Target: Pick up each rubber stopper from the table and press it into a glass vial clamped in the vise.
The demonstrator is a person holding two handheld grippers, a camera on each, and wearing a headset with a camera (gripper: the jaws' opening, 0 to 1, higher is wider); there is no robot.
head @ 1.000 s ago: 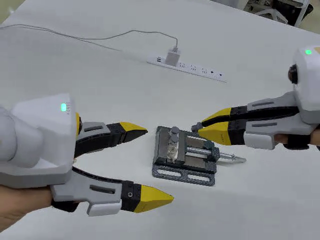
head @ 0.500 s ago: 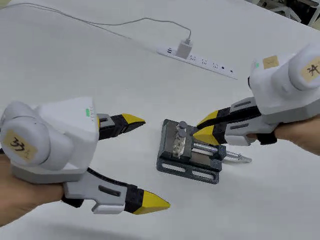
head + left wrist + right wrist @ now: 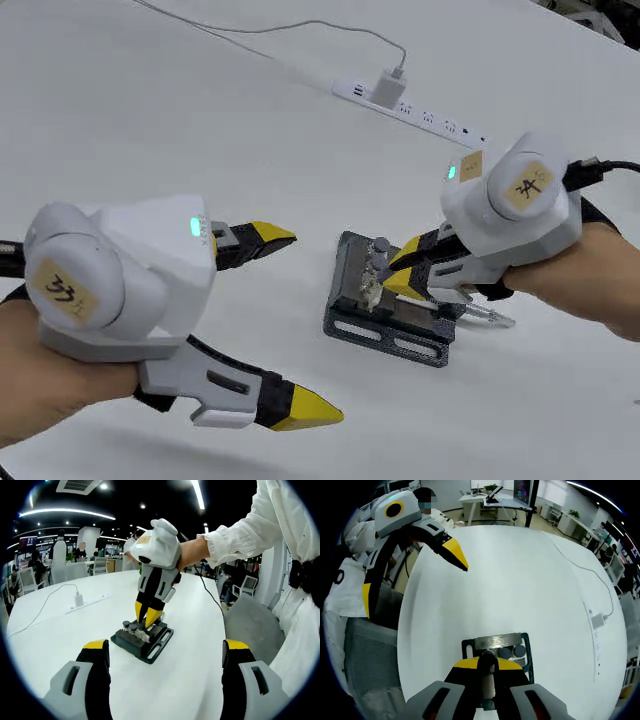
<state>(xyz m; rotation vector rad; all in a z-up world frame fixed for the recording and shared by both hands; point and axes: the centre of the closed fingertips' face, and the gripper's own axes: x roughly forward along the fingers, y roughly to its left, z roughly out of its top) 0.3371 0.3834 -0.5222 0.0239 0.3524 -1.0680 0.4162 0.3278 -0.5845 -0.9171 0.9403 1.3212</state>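
A small dark vise (image 3: 386, 336) stands on the white table with clear glass vials (image 3: 369, 291) clamped in it. One vial carries a grey stopper (image 3: 381, 245). My right gripper (image 3: 398, 273) is directly over the vise, shut on a grey rubber stopper (image 3: 488, 661) at the jaw line. Beside it, two stoppers (image 3: 511, 652) sit in vials. To the left of the vise, my left gripper (image 3: 290, 322) is wide open with nothing between its yellow tips. The left gripper view has the vise (image 3: 142, 639) ahead of my left gripper (image 3: 165, 647) and the right gripper (image 3: 147, 616) pointing down at it.
A white power strip (image 3: 412, 112) with a plugged-in charger (image 3: 388, 92) and its cable lies at the far side of the table. A person in white stands close on the right of the left gripper view. White tabletop (image 3: 150, 130) surrounds the vise.
My right gripper has come left and down from beside the vise to just over the clamped vials, still holding the stopper. The left gripper stays open; the head camera has shifted.
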